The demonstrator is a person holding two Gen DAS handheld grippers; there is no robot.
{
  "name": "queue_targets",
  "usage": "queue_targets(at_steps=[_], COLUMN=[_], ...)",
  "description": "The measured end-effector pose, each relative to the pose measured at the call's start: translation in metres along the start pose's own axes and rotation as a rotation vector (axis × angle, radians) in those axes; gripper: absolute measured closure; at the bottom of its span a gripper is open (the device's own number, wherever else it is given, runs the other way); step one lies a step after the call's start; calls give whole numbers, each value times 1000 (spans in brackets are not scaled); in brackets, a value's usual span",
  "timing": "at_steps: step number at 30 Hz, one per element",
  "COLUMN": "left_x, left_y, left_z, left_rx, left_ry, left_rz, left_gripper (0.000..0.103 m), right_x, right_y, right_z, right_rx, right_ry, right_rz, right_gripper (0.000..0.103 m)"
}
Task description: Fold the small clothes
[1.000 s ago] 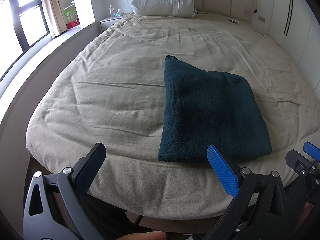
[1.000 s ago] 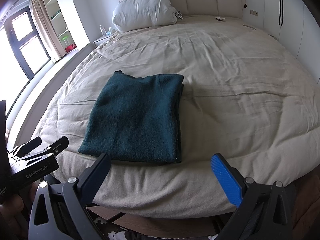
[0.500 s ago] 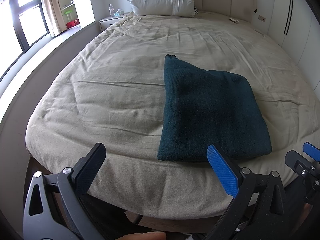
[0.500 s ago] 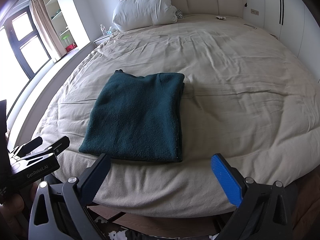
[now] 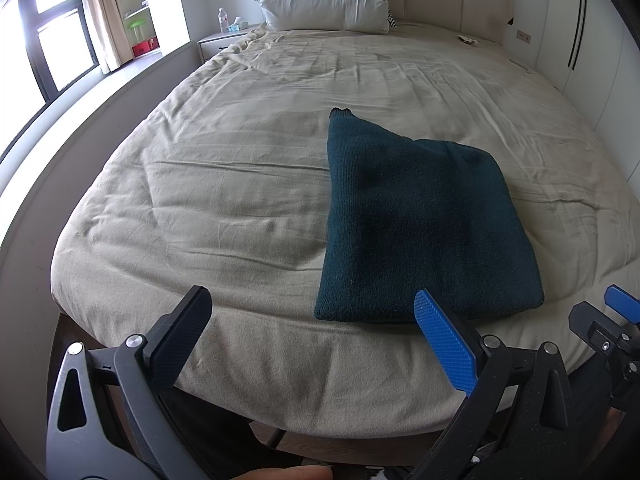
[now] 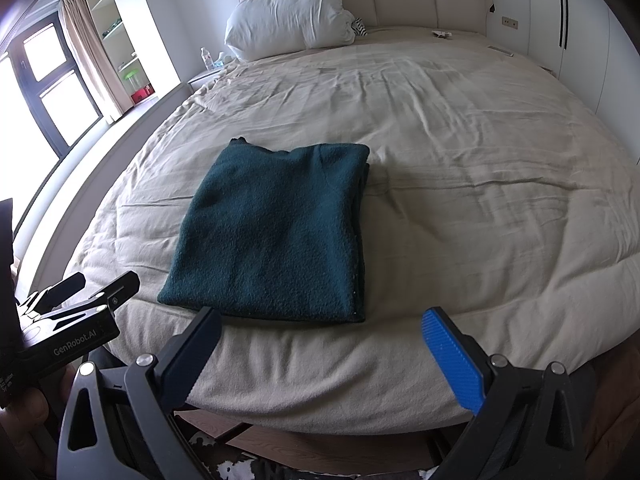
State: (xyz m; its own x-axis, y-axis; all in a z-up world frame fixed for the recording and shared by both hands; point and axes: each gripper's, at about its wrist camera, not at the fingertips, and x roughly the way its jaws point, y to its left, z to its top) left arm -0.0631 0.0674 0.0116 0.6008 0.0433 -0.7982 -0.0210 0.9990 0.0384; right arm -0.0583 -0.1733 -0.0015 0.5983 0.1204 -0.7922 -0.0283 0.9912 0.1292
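Both your left gripper [image 5: 316,332] and right gripper [image 6: 324,348] hang spread and empty; the green sweater [image 6: 272,236], frame centre, looks folded, so just square its edges.

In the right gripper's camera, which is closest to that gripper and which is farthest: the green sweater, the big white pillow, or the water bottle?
From the right gripper:
1. Green sweater, just ahead, slightly left, near the bed's foot.
2. and 3. White pillow at the headboard and water bottle on the left bedside: both far, too close to call.
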Motion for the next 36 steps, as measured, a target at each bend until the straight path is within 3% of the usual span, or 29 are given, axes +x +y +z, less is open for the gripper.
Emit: queue_targets(at_steps=[36], left_x=[6], left_y=[2], left_z=[-4], left_rx=[14], left_ry=[11], left_rz=[-22], left_gripper=[0], right_x=[2], right_y=[0], right_z=[-2], right_rx=[-3], right_ry=[6], right_rz=[3], right_gripper=[0])
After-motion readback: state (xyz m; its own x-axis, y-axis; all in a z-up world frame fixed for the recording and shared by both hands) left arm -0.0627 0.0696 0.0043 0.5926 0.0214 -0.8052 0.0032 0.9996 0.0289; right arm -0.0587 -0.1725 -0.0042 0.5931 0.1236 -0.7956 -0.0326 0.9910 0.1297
